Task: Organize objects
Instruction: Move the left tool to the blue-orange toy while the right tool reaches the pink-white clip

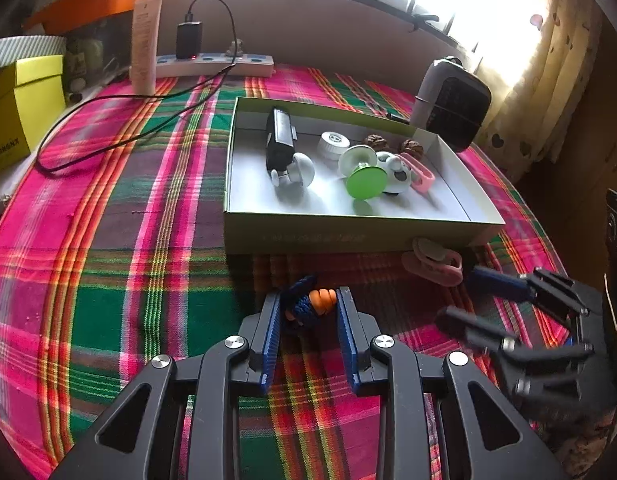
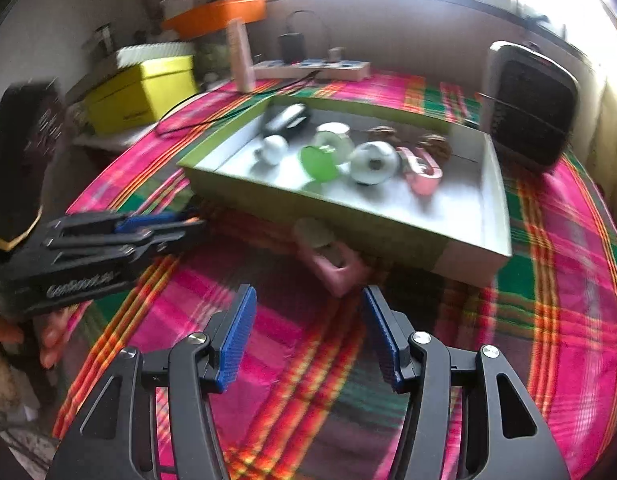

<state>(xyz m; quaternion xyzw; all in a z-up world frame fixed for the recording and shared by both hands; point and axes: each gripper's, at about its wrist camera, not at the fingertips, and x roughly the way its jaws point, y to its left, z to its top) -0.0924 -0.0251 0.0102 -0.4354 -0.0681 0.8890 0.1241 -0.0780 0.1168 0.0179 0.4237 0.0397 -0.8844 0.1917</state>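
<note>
**Knitted toy between the left claw's pads, pink clip loose by the box**

The small knitted toy (image 1: 308, 306), dark blue with an orange band, sits on the plaid tablecloth (image 1: 128, 240) just in front of the shallow green-sided box (image 1: 348, 236). The left gripper (image 1: 308, 312) has its blue pads either side of it, set narrow; whether they press on the toy or only flank it I cannot tell.

To its right, a pink clip with a pale round disc (image 1: 432, 260) lies on the cloth right against the box's front wall. The right gripper (image 2: 308, 320) hangs over the cloth just short of this clip, fingers spread wide and holding nothing.

Inside the box are a black device (image 1: 280, 140), a white ball-shaped piece (image 1: 302, 168), a white cap (image 1: 333, 144), a green-and-white spool (image 1: 366, 178), a black-and-white ball (image 1: 398, 172), another pink clip (image 1: 422, 174) and two brown walnuts (image 1: 392, 144).

Beyond the box stand a small heater (image 1: 452, 104) on the right, a power strip (image 1: 214, 62) with a black charger, and an upright tube (image 1: 146, 44). A yellow box (image 1: 20, 112) sits at the far left.
</note>
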